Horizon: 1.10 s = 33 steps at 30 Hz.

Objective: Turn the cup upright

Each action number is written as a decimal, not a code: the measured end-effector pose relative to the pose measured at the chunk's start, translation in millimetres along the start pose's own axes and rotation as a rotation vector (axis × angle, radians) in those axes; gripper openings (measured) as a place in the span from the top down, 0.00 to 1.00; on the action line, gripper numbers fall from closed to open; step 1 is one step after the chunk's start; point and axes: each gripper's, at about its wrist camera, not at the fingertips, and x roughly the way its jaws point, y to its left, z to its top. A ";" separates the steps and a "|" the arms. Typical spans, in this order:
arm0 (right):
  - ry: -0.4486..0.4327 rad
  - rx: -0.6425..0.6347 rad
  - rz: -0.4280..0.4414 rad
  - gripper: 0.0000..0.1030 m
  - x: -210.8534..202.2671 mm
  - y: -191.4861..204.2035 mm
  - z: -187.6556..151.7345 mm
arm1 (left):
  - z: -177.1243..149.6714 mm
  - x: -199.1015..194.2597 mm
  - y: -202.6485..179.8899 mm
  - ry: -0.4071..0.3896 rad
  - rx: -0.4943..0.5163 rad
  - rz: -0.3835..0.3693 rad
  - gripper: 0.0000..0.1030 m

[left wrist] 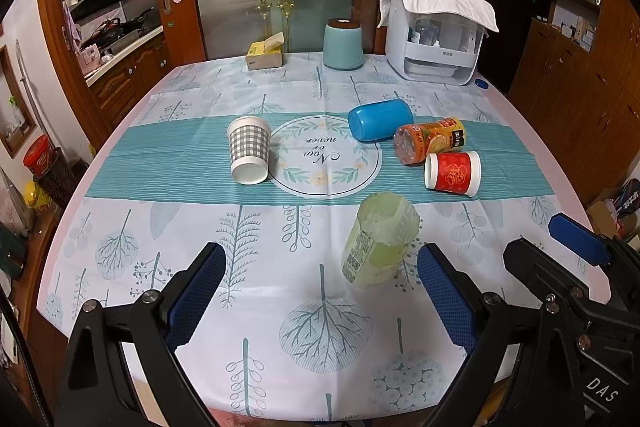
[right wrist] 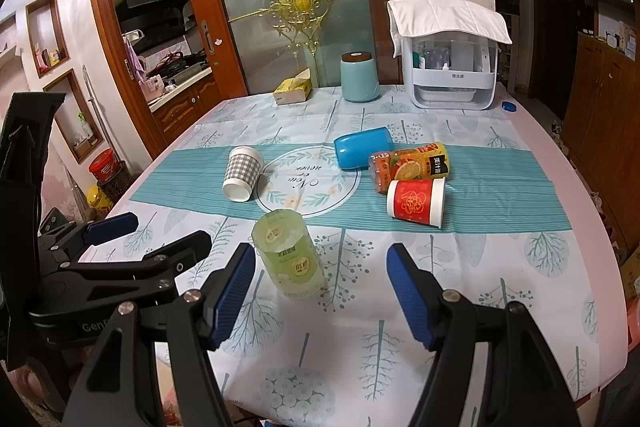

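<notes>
1. Fingers of the left gripper (left wrist: pixel 322 291) stand spread wide and grasp nothing; the blue pads (left wrist: pixel 199 293) face each other over the tablecloth (left wrist: pixel 280 339).
2. Fingers of the right gripper (right wrist: pixel 320 297) are likewise spread and hold nothing. This gripper also shows at the right edge of the left wrist view, jaws apart.
3. Landmark: the round "Now or never" emblem (left wrist: pixel 326 155) printed at the centre of the teal band of the tablecloth.
4. Task items relative to the emblem:
   - Grey checked paper cup (left wrist: pixel 248 151): on its side, touching the emblem's left edge, mouth toward the cameras.
   - Blue plastic cup (left wrist: pixel 380 119): on its side, at the emblem's far right edge.
   - Red-and-white cup (left wrist: pixel 452 173): on its side, right of the emblem, just beside the orange juice bottle (left wrist: pixel 430 139), which also lies flat.
   - Pale green translucent cup (left wrist: pixel 380 241): nearer the cameras than the emblem, standing inverted, closed base up, in front of both grippers but touching neither.
5. Beyond the emblem, at the far table edge: a yellow tissue box (left wrist: pixel 264 53), a light blue canister (left wrist: pixel 343 45) and a white organiser with a cloth on top (left wrist: pixel 436 35).
</notes>
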 end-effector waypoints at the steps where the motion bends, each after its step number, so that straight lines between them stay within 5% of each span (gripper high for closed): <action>1: 0.000 0.000 0.000 0.33 0.0 0.0 0.3 | 0.1 0.0 0.0 0.000 -0.001 0.000 0.07; 33: 0.020 0.010 0.005 0.33 5.3 1.7 -4.8 | -7.2 6.1 7.6 0.020 0.000 -0.001 0.07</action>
